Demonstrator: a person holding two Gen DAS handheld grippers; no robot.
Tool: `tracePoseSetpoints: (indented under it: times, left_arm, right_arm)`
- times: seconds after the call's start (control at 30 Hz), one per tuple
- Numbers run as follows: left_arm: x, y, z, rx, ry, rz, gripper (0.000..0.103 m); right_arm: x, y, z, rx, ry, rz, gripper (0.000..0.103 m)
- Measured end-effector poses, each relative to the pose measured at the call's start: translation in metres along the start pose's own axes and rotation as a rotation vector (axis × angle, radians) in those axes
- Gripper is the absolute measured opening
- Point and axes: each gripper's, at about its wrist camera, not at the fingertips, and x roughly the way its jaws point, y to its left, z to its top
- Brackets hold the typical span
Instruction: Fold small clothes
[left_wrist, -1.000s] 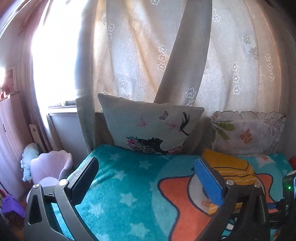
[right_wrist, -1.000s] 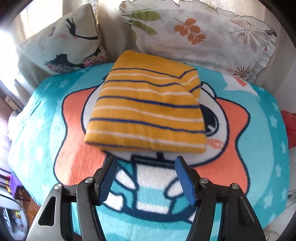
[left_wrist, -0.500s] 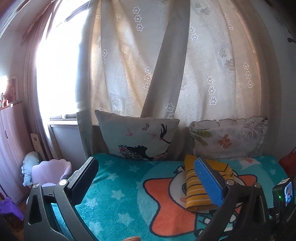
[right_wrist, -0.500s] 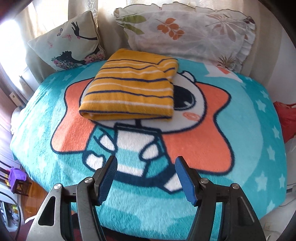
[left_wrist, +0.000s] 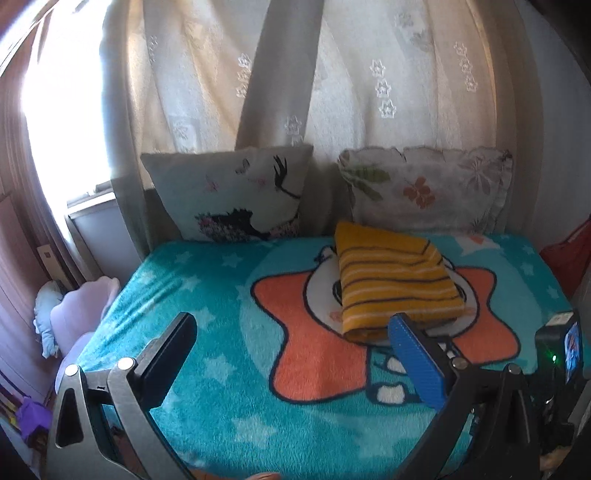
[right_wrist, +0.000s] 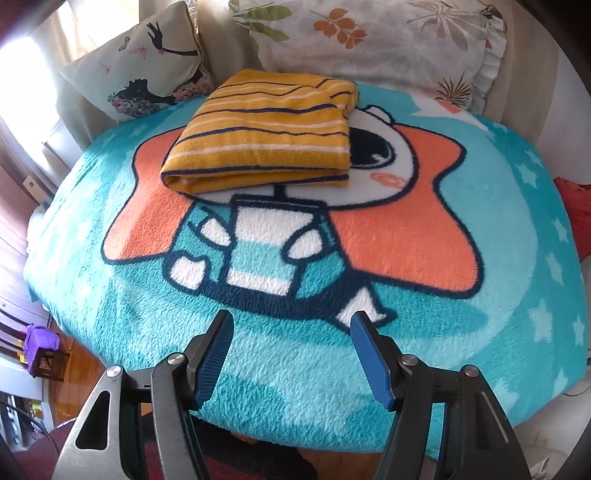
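Both grippers hung above the near edge of the bed, pointing toward the pillows. The left gripper (left_wrist: 291, 350) stood wide apart and empty; the right gripper (right_wrist: 291, 350) was spread too, holding nothing. One folded yellow striped garment (right_wrist: 266, 129) lay on the blanket (right_wrist: 295, 350), near two pillows (right_wrist: 369, 37).

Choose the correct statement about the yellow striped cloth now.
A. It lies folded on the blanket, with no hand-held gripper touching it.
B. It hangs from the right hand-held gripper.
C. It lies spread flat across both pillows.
A: the cloth lies folded on the blanket, and both the left hand-held gripper and the right hand-held gripper are open and away from it.
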Motion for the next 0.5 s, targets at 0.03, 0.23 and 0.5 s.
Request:
tracePoseSetpoints:
  times: [0.03, 0.23, 0.5]
  left_arm:
    - [0.008, -0.001, -0.005, -0.002, 0.039, -0.018, 0.103]
    - [0.046, -0.011, -0.030, 0.010, 0.209, -0.067, 0.103]
    - [0.076, -0.022, -0.042, 0.016, 0.335, -0.102, 0.103]
  right_arm:
    - [0.000, 0.001, 0.000, -0.002, -0.002, 0.002, 0.070]
    - [0.006, -0.001, 0.004, -0.001, 0.011, -0.012, 0.071]
    - [0.015, -0.004, 0.026, -0.006, 0.018, -0.030, 0.072]
